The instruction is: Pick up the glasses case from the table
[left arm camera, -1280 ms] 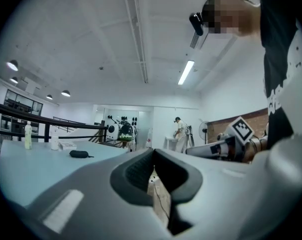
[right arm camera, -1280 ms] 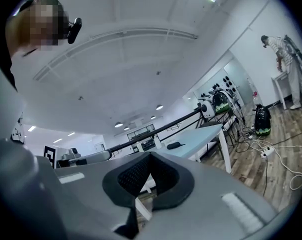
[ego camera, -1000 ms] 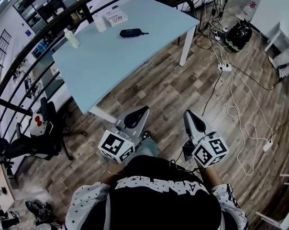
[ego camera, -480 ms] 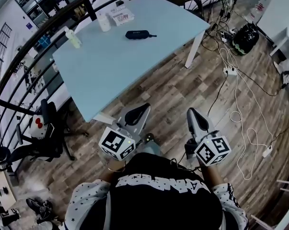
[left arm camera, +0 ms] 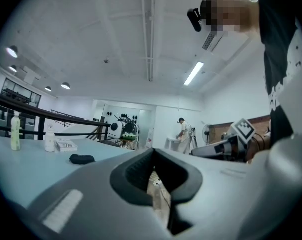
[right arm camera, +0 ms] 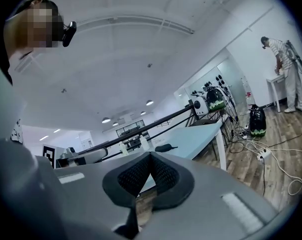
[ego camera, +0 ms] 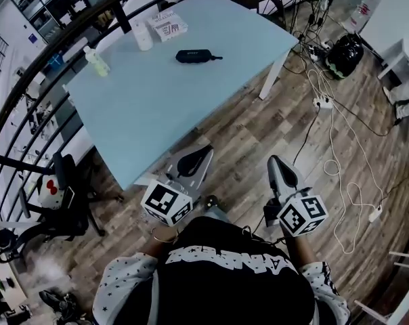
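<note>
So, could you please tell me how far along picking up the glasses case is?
Nothing looks done: the glasses case lies untouched on the table. In hand is only the approach: the left gripper and right gripper, both shut and empty, point toward the table from over the floor. Left: reaching the case, opening a gripper, gripping and lifting.

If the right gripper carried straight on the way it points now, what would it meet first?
Most likely the near edge of the light blue table, across a stretch of wood floor. The right gripper is shut. The glasses case lies farther along roughly that line; depth is unclear.
</note>
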